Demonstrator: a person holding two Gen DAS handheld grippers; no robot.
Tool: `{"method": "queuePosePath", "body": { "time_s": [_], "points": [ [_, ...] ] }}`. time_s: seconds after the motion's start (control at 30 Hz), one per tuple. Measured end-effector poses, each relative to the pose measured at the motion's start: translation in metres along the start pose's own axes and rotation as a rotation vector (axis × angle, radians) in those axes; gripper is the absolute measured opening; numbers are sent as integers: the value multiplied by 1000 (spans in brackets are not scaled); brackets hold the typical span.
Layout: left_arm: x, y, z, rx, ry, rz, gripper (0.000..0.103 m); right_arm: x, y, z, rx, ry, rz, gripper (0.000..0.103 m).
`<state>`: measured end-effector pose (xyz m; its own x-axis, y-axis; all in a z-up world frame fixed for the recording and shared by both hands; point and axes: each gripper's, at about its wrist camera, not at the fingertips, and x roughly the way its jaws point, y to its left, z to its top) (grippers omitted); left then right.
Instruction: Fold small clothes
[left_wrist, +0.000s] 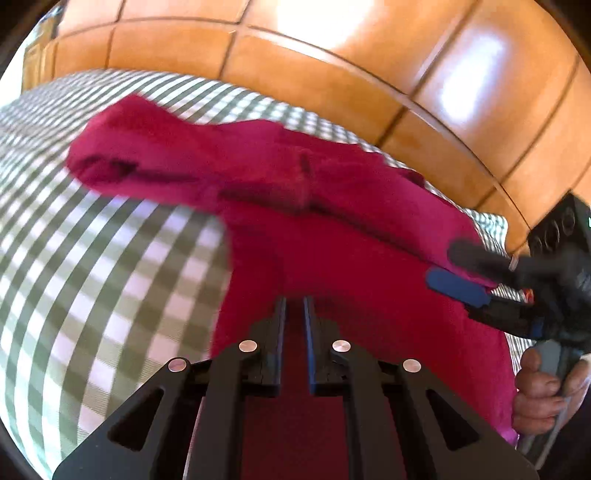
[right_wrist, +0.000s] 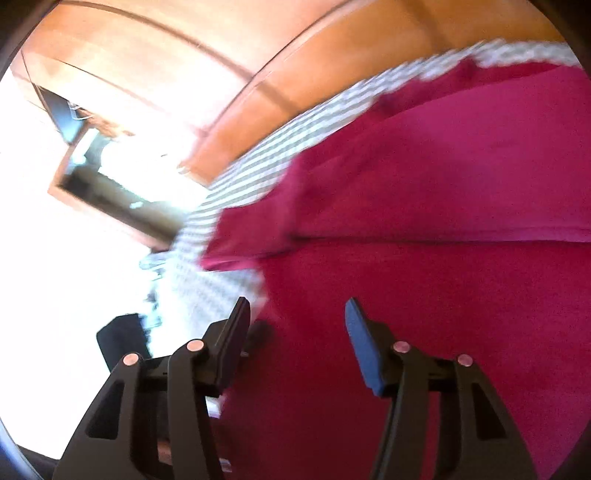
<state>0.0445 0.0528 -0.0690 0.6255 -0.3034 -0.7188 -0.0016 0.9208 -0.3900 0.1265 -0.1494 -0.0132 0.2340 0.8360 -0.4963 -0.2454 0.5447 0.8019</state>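
Checked tablecloth (left_wrist: 92, 258) — orange floor tiles (left_wrist: 332, 74)

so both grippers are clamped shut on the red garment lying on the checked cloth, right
Not quite. Only the left gripper is closed on the red garment; its wrist view shows fabric pinched between nearly closed fingers. The right gripper is open: the right wrist view shows its fingers spread wide over the garment, gripping nothing. The garment does lie on the checked cloth.

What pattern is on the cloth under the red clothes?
Green and white checks on the tablecloth, clearest in the left wrist view.
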Motion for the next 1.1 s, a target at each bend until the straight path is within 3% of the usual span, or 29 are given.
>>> {"method": "queuePosePath", "body": {
  "time_s": [0.1, 0.23, 0.3, 0.4, 0.43, 0.53, 0.7, 0.87, 1.0, 1.1],
  "points": [
    [6, 9, -6, -16, 6, -14, 7, 40, 6, 14, 69, 41, 34, 54],
    [7, 16, -10, -32, -13, -45, 7, 83, -7, 29, 212, 48, -9, 54],
    [6, 17, -12, -33, -17, -53, 7, 96, -6, 32, 225, 22, -50, 54],
    [5, 18, -14, -35, -22, -63, 7, 106, 0, 40, 237, -17, -85, 28],
    [6, 20, -14, -33, -24, -65, 7, 107, 6, 42, 215, -28, -104, 11],
    [5, 18, -16, -26, -27, -64, 7, 95, 34, 50, 104, -79, -142, 8],
    [-5, 13, -9, -42, 8, -65, 7, 35, 94, 67, -180, -190, -219, 8],
    [-17, -11, 18, 2, -43, -69, 7, -52, 121, 79, -381, -327, -309, 8],
    [7, -20, 36, 1, -10, 15, 7, -119, 96, 74, -404, -430, -415, 8],
    [32, -15, 35, -37, 61, 79, 7, -150, 44, 62, -319, -435, -496, 8]
  ]
}}
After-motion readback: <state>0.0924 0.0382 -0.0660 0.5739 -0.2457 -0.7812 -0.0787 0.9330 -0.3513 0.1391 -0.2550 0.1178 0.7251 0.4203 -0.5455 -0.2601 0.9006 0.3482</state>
